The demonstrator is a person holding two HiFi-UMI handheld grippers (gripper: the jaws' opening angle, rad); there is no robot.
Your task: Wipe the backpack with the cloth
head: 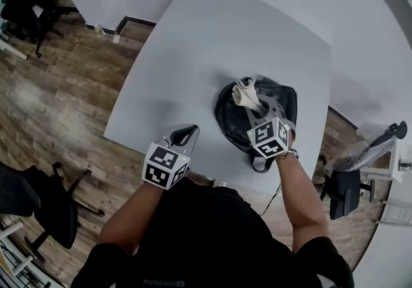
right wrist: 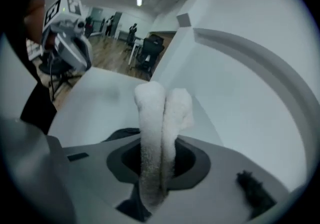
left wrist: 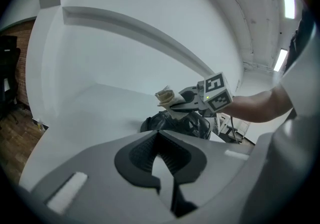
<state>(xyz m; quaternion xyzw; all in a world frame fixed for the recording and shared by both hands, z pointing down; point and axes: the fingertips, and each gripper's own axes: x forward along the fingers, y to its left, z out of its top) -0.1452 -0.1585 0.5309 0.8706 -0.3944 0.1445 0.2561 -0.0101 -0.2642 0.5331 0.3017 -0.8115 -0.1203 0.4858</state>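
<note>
A black backpack [head: 225, 116] lies on the white table [head: 219, 35] near its front right. My right gripper [head: 255, 104] hovers over the backpack, shut on a folded white cloth [head: 244, 92] that sticks out past the fingertips. In the right gripper view the cloth [right wrist: 157, 118] stands up between the jaws of that gripper [right wrist: 160, 160], and only a sliver of the backpack [right wrist: 120, 135] shows below it. My left gripper [head: 185, 132] hangs at the table's front edge, left of the backpack, shut and holding nothing. The left gripper view shows the backpack [left wrist: 172, 122] and cloth [left wrist: 165, 96] beyond the left gripper [left wrist: 160, 160].
Wooden floor surrounds the table. Black office chairs stand at the far left [head: 29, 0] and near left [head: 45, 206], another chair [head: 344, 190] and a stand to the right. A white wall runs behind the table [left wrist: 100, 102].
</note>
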